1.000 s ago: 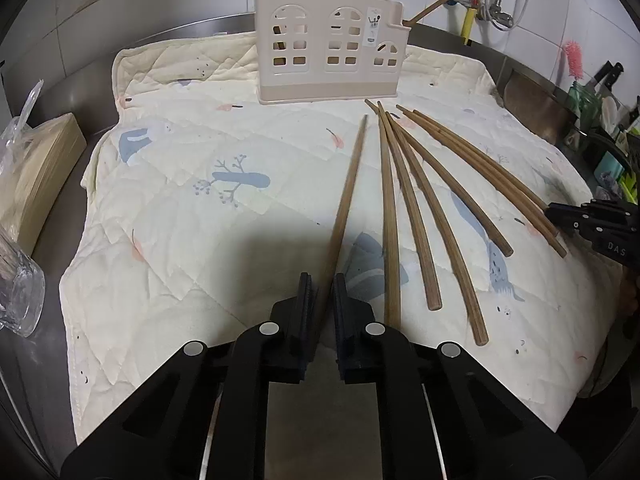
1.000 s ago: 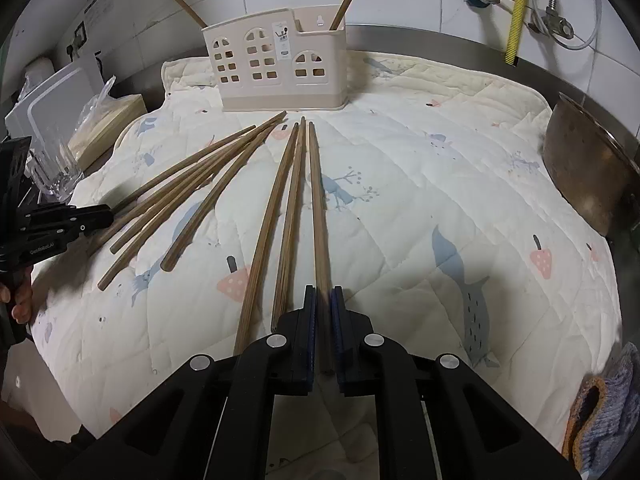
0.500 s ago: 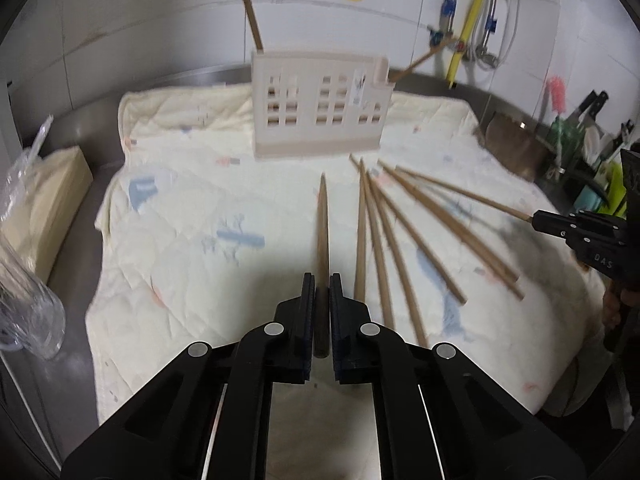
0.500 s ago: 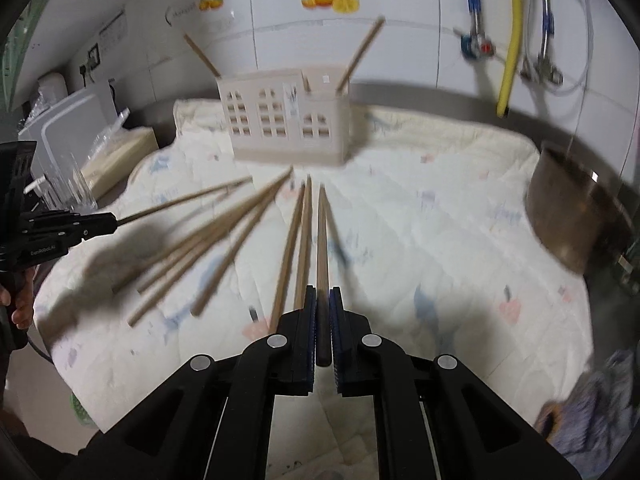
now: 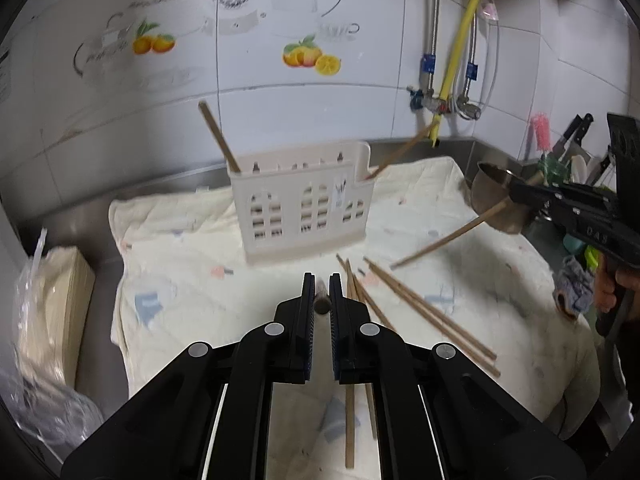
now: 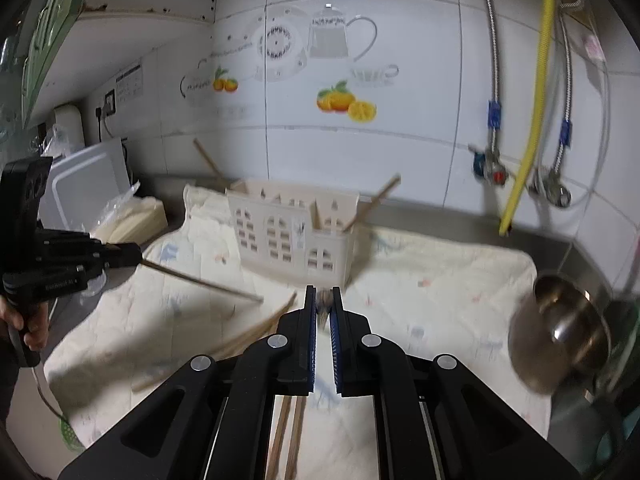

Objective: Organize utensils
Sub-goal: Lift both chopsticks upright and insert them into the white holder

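Note:
A beige plastic utensil holder (image 5: 304, 216) (image 6: 288, 236) stands at the back of a quilted cloth (image 5: 192, 304), with two wooden chopsticks leaning out of it. My left gripper (image 5: 321, 280) (image 6: 138, 258) is shut on one chopstick (image 5: 320, 305) (image 6: 200, 282), held in the air in front of the holder. My right gripper (image 6: 324, 292) (image 5: 514, 196) is shut on another chopstick (image 6: 323, 304) (image 5: 448, 236), also raised off the cloth. Several more chopsticks (image 5: 420, 312) (image 6: 248, 332) lie loose on the cloth below.
A metal bowl (image 6: 560, 332) sits at the cloth's right edge. A bagged stack of paper (image 5: 60, 304) and a clear glass are at the left. Knives and a brush (image 5: 560, 148) stand at the far right. Pipes and a yellow hose (image 6: 532, 120) run down the tiled wall.
Both grippers have risen from the cloth, each lifting its chopstick into the air. Both views now tilt up toward the holder and the wall.

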`<control>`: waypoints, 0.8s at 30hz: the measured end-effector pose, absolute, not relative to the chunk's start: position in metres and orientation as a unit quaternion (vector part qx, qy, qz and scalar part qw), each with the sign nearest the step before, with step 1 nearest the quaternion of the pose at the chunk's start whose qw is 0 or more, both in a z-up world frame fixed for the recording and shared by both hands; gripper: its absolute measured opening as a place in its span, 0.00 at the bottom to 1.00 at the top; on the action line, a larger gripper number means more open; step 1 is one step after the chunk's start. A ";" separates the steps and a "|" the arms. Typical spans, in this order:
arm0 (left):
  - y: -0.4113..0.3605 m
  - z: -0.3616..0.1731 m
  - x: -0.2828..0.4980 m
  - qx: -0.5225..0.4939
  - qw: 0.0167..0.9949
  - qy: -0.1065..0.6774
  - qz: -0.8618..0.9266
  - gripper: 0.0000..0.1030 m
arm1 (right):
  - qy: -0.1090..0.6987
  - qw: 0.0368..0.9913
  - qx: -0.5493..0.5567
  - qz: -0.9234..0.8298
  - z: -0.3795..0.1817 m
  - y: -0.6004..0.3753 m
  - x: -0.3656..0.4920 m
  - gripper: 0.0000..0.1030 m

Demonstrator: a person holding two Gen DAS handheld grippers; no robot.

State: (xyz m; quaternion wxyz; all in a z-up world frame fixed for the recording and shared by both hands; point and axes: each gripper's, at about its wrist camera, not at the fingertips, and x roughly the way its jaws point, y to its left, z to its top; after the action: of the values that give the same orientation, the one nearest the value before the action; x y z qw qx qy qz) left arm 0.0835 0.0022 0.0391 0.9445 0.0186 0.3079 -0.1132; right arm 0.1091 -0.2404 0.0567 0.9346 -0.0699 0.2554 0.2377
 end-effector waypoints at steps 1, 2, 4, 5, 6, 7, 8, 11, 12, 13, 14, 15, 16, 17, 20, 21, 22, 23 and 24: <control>0.002 0.045 0.089 0.020 0.945 0.307 -0.114 0.06 | 0.253 0.935 -0.071 0.239 0.064 -0.239 0.115 0.06; 0.002 0.048 0.091 0.020 0.944 0.307 -0.116 0.06 | 0.250 0.935 -0.071 0.242 0.070 -0.239 0.119 0.06; 0.002 0.059 0.100 0.023 0.945 0.304 -0.118 0.06 | 0.246 0.934 -0.074 0.246 0.085 -0.237 0.127 0.06; 0.001 0.062 0.103 0.025 0.945 0.303 -0.118 0.06 | 0.243 0.935 -0.075 0.249 0.093 -0.236 0.131 0.06; 0.000 0.067 0.108 0.029 0.946 0.301 -0.118 0.06 | 0.241 0.934 -0.077 0.251 0.100 -0.234 0.134 0.06; -0.001 0.071 0.112 0.032 0.946 0.300 -0.119 0.06 | 0.239 0.934 -0.077 0.253 0.106 -0.233 0.137 0.06; -0.002 0.074 0.115 0.034 0.946 0.300 -0.120 0.06 | 0.236 0.934 -0.076 0.256 0.112 -0.232 0.140 0.06; -0.004 0.086 0.126 0.037 0.945 0.300 -0.123 0.06 | 0.232 0.933 -0.076 0.265 0.130 -0.228 0.150 0.06; -0.004 0.089 0.129 0.037 0.946 0.298 -0.124 0.06 | 0.230 0.933 -0.077 0.267 0.134 -0.227 0.152 0.06; -0.004 0.096 0.133 0.034 0.947 0.295 -0.124 0.06 | 0.226 0.933 -0.078 0.267 0.139 -0.225 0.156 0.06; -0.003 0.103 0.135 0.033 0.947 0.292 -0.126 0.06 | 0.224 0.934 -0.077 0.269 0.145 -0.224 0.159 0.06; -0.003 0.109 0.137 0.033 0.948 0.288 -0.128 0.06 | 0.222 0.933 -0.075 0.271 0.149 -0.223 0.162 0.06; -0.002 0.116 0.139 0.034 0.950 0.283 -0.127 0.06 | 0.219 0.934 -0.074 0.274 0.155 -0.222 0.166 0.06; -0.002 0.126 0.141 0.037 0.952 0.275 -0.126 0.06 | 0.215 0.934 -0.074 0.274 0.160 -0.220 0.168 0.06; -0.001 0.152 0.148 0.041 0.958 0.255 -0.126 0.06 | 0.205 0.937 -0.075 0.274 0.173 -0.216 0.175 0.06; -0.001 0.160 0.150 0.043 0.960 0.249 -0.124 0.06 | 0.202 0.937 -0.073 0.275 0.177 -0.214 0.179 0.06; -0.001 0.167 0.153 0.044 0.961 0.243 -0.121 0.06 | 0.201 0.937 -0.072 0.275 0.179 -0.213 0.180 0.06; 0.000 0.177 0.157 0.044 0.963 0.236 -0.121 0.06 | 0.198 0.938 -0.070 0.275 0.182 -0.211 0.183 0.06; 0.000 0.183 0.160 0.044 0.965 0.230 -0.120 0.06 | 0.197 0.938 -0.070 0.275 0.184 -0.210 0.185 0.06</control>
State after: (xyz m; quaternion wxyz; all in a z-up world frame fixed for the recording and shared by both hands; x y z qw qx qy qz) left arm 0.1595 0.0004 0.1832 0.9647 0.0435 0.2301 -0.1200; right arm 0.1848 -0.2098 0.1842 0.9384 -0.0697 0.1970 0.2753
